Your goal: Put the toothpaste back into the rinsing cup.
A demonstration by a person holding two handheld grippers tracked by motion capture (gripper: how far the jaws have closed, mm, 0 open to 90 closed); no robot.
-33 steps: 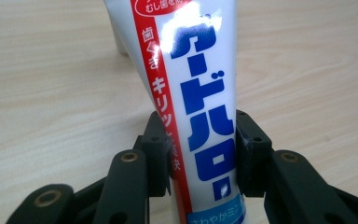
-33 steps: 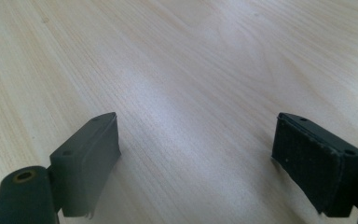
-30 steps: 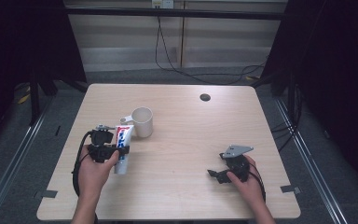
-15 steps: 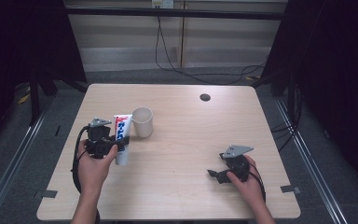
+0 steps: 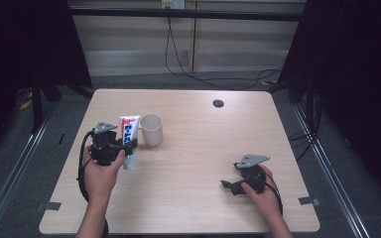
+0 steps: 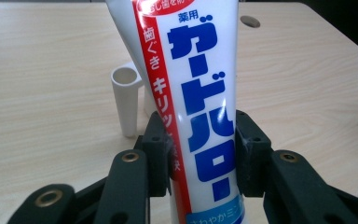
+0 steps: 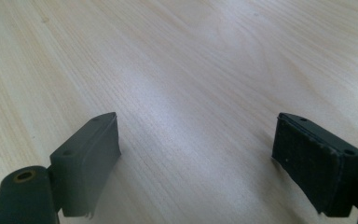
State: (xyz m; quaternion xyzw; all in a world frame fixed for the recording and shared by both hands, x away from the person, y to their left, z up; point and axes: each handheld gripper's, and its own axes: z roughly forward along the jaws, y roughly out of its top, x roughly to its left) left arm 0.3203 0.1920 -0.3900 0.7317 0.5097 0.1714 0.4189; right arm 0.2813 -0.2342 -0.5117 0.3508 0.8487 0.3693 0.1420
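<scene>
A white toothpaste tube [image 6: 196, 93] is clamped between the pads of the left gripper [image 5: 110, 146], held upright over the left part of the wooden table [image 5: 203, 144], just beside a white mug [image 5: 151, 129]. In the left gripper view, large blue Japanese katakana run down the tube's front, reading ガードハロー; small blue characters, 薬用, are printed above them. A red band along the tube's left edge carries white writing, of which 歯ぐき and キリッ can be made out. A light blue strip at the tube's lower end bears small white characters, partly cut off. The mug's handle is seen to the left behind the tube. The right gripper [image 5: 242, 179] is held low over the table's right part, its jaws standing wide apart with only bare wood between them
</scene>
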